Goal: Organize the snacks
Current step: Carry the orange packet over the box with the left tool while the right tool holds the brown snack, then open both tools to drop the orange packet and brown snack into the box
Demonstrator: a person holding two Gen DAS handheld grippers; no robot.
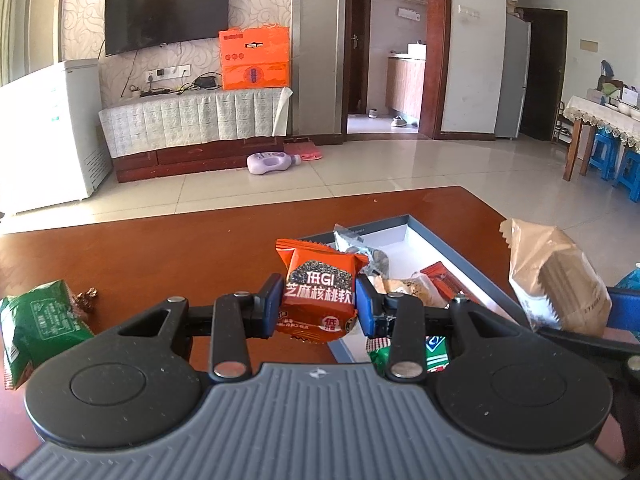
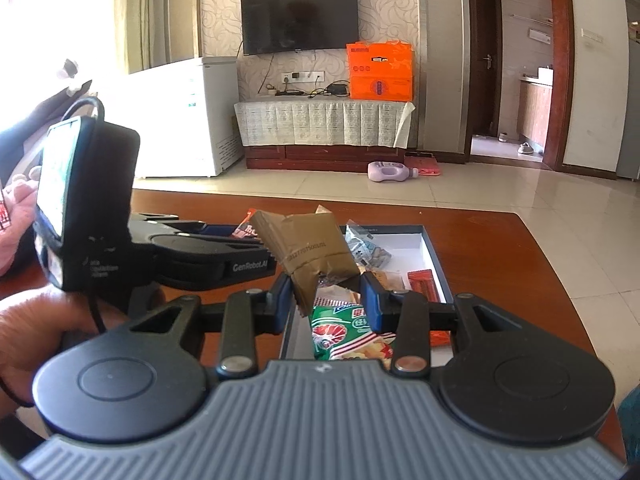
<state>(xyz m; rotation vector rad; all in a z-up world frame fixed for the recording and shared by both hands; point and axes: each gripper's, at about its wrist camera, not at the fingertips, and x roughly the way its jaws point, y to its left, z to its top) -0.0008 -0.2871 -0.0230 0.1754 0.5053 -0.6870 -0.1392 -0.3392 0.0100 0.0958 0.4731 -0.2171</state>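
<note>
- The orange sesame-walnut snack pack point(image 1: 318, 294) is up off the surface, pinched upright between the blue pads of the left tongs point(image 1: 316, 306), just at the near-left corner of the box.
- Over on the right, the right tongs point(image 2: 326, 300) are clamped on a brown kraft snack bag point(image 2: 310, 254), tilted and crumpled, held above the box.
- The box point(image 1: 436, 232), shallow with a blue rim and white inside, sits on the reddish-brown wooden surface point(image 1: 160, 248) and already holds several packs.
- Inside it: a clear bag of dark nuts point(image 1: 366, 250) at the far end, a red wrapper point(image 1: 444, 278) by the right wall, a green-and-red pack point(image 2: 348, 334) at the near end.
- A green pack point(image 1: 36, 322) lies on the surface well to the left, with a small foil-wrapped sweet point(image 1: 86, 298) just beside it.
- From the right wrist view, the person's hand point(image 2: 36, 332) grips the left tool's handle at the left edge.
- Beyond the surface: tiled floor, a lilac bottle point(image 1: 272, 162) lying on it, and a wall-mounted television point(image 1: 166, 10).
</note>
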